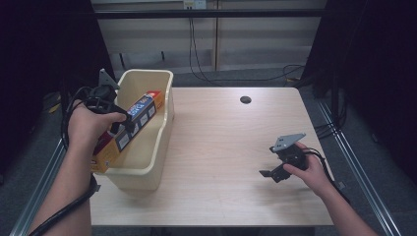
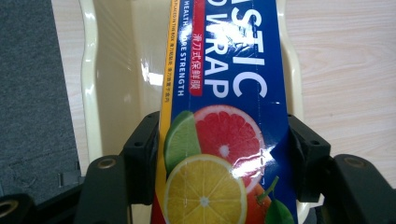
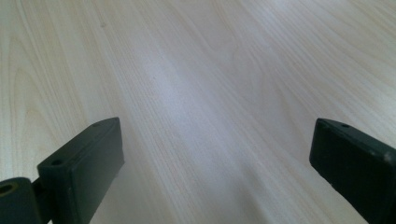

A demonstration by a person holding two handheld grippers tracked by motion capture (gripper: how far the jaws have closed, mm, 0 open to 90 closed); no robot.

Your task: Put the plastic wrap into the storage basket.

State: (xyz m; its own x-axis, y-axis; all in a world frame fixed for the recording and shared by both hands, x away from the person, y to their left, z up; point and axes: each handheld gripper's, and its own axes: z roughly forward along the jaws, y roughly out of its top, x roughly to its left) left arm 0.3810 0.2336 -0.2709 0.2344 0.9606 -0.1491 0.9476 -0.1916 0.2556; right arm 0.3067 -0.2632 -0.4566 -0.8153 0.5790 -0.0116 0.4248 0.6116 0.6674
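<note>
While the left gripper (image 1: 123, 123) clamps its 2 jaws on the sides of the plastic wrap box (image 1: 129, 129), the box slants across the near left rim of the cream bin (image 1: 162, 142), its far end inside the bin and its near end sticking out over the table's (image 1: 221, 147) left edge. At the right, the right gripper (image 1: 268, 173) sits low over bare wood, jaws spread with nothing between them.

The plastic wrap box (image 2: 224, 116) has big white letters cut off to "ASTIC" and "WRAP", a red tag with Chinese characters, and small print along its edge ending in "STRENGTH".
</note>
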